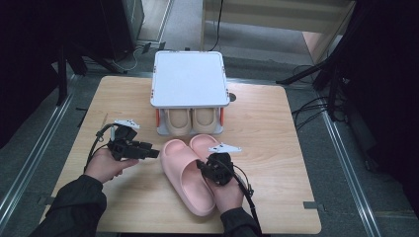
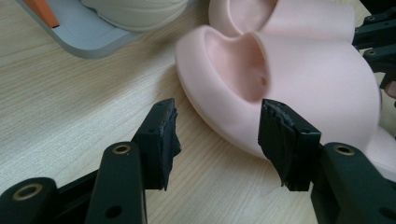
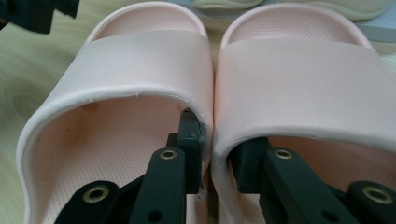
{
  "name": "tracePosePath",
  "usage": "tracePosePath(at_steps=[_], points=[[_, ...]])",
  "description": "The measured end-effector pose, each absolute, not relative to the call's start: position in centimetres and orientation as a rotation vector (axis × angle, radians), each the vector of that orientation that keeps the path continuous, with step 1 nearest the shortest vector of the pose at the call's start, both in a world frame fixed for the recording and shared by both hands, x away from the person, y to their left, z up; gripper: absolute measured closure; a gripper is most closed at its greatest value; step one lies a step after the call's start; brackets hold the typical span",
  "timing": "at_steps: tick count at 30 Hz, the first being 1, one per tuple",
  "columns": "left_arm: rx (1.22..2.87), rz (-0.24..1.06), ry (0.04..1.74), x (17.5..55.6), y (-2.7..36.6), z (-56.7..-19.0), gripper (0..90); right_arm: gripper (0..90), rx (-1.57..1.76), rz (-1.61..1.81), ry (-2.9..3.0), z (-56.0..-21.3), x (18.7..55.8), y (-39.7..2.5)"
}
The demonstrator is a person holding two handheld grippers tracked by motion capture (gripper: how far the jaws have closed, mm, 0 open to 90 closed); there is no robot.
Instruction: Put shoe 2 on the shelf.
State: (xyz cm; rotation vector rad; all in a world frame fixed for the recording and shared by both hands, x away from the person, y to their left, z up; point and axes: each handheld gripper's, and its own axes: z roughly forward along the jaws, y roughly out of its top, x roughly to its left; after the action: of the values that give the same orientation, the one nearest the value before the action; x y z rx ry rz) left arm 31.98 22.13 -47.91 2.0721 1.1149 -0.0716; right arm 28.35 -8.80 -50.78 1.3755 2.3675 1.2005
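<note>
Light wooden table (image 1: 267,123) with rounded corners, on a grey floor. At its far middle, a white two-level plastic shoe rack (image 1: 188,79) with orange posts; on the lower level, a pair of cream foam slippers (image 1: 190,120), toes toward the near side.

Just in front of the rack, two pink foam slide slippers lying side by side and touching along their inner edges: left pink slipper (image 1: 185,175) fully seen from above, right pink slipper (image 1: 203,143) mostly covered by the right hand (image 1: 228,193) and its tool.

Right tool (image 3: 215,156) closed on the two touching inner side walls of the pink pair, one jaw inside the left slipper (image 3: 116,116), the other inside the right slipper (image 3: 303,84), under the straps, pinching both together. Heels toward the person, toes toward the rack.

Left tool (image 2: 215,133) held by the left hand (image 1: 104,165) just left of the pink pair, jaws wide apart, holding nothing, hovering low over the table (image 2: 70,107) and aimed at the toe end of the left slipper (image 2: 299,79); right-hand pad close to the sole edge, contact not clear. Corner of the rack base (image 2: 88,35) at the upper left of the left gripper view.
</note>
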Motion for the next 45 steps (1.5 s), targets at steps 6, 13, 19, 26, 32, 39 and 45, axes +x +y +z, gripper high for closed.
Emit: tracePosePath(at_steps=[6, 13, 19, 26, 32, 39, 45], points=[[2.068, -0.062, 1.119, 32.0, 22.4, -47.8, 46.3, 77.3, 1.285, 1.2, 2.447, -50.0, 28.0, -9.3], [2.06, -0.048, 1.132, 32.0, 22.9, -47.7, 45.8, 77.0, 1.104, 1.223, 2.568, -48.9, 27.8, -9.8], [2.046, -0.028, 1.145, 31.5, 23.6, -47.8, 45.5, 76.9, 0.948, 1.247, 2.697, -48.2, 28.3, -10.3], [2.02, -0.01, 1.172, 30.2, 24.6, -47.5, 44.9, 77.0, 0.768, 1.29, 2.782, -47.5, 29.0, -10.0], [1.998, -0.002, 1.207, 28.9, 25.7, -47.5, 44.7, 76.8, 0.669, 1.368, 2.852, -47.4, 30.0, -8.7], [1.973, 0.016, 1.251, 27.7, 27.2, -47.5, 44.4, 76.6, 0.562, 1.392, 2.912, -46.7, 31.0, -7.9], [1.967, 0.03, 1.275, 27.0, 27.7, -47.7, 44.4, 76.6, 0.499, 1.42, 2.916, -45.2, 31.3, -7.5]])
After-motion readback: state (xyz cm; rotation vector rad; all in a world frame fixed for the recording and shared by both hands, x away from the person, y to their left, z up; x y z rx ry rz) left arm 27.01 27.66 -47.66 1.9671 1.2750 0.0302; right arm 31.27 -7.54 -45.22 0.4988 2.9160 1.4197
